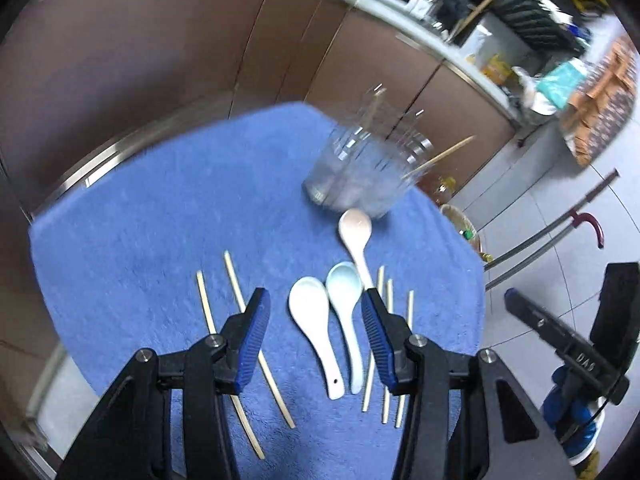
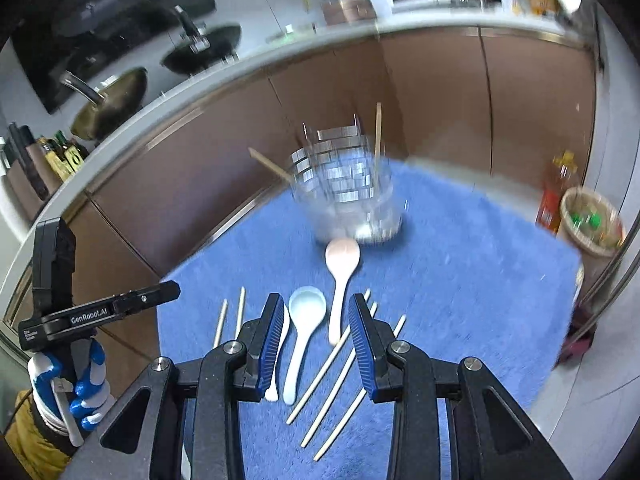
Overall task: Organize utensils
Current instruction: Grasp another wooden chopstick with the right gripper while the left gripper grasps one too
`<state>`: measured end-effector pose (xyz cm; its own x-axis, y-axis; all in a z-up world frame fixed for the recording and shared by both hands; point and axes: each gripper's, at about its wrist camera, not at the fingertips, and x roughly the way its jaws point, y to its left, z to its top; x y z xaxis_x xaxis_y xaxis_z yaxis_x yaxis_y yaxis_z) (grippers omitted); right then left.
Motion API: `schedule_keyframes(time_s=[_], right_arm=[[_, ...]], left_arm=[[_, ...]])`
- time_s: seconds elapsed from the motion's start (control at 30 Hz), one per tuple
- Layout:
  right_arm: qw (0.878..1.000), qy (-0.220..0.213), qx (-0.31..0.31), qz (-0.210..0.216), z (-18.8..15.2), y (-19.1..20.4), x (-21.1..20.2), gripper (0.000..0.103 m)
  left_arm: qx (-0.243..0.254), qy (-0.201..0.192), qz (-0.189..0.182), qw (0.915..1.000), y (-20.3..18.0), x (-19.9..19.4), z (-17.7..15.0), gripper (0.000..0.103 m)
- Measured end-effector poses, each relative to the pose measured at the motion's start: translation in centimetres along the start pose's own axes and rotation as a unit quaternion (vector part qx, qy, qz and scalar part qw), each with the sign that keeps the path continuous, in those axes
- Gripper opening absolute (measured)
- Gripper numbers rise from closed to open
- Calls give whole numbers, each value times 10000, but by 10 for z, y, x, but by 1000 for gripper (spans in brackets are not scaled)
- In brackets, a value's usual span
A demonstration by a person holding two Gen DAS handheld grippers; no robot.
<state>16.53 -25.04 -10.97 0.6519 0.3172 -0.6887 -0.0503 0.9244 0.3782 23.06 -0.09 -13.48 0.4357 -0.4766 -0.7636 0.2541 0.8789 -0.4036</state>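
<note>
While both tools hang above the near edge of the bench, neither holds anything: the left tool [image 1: 314, 320] stands wide, its blue-padded fingers [image 1: 253, 340] apart over the spoons, and the right tool [image 2: 314, 332] likewise stands wide with nothing between its pads. The bench carries a blue towel [image 1: 160, 220] on which the utensils lie. A clear glass holder [image 1: 362, 168] stands at the far side of the towel, blurred in both views, with two wooden chopsticks [image 1: 438, 156] leaning out of it. Just near of the holder lies a pinkish spoon [image 1: 356, 236], bowl toward the holder, handle pointing near. Beside its handle, to the left, lie a pale blue spoon [image 1: 344, 312] and a white spoon [image 1: 312, 324], side by side and touching or nearly so. Two loose chopsticks [image 1: 248, 320] lie left of the spoons, partly under the left tool's finger. Three more chopsticks [image 1: 390, 344] lie right of the spoons, roughly parallel. In the right wrist view the left tool's handle [image 2: 100, 312] shows at the left, gripped by a gloved hand [image 2: 80, 384].
</note>
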Motion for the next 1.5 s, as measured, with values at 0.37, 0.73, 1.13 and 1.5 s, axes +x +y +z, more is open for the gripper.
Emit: schedule_keyframes(time_s=[0.37,0.73,1.13,1.5], right_arm=[[9916,1091,695,57,8,-36,106,21],[9866,1457,647,-355,20,-52,153,18],[9832,1651,602,-489,14,-60,171,17],[9811,1763,579,-554,20,-51,187,15]], left_arm=[[-493,628,101,9968,36,65,11,43],[-546,878,238,9944,52,96,23,32],[-601,1057,451,9916,61,117,33,25],[-706,1276,803,9860,67,138,34,12]])
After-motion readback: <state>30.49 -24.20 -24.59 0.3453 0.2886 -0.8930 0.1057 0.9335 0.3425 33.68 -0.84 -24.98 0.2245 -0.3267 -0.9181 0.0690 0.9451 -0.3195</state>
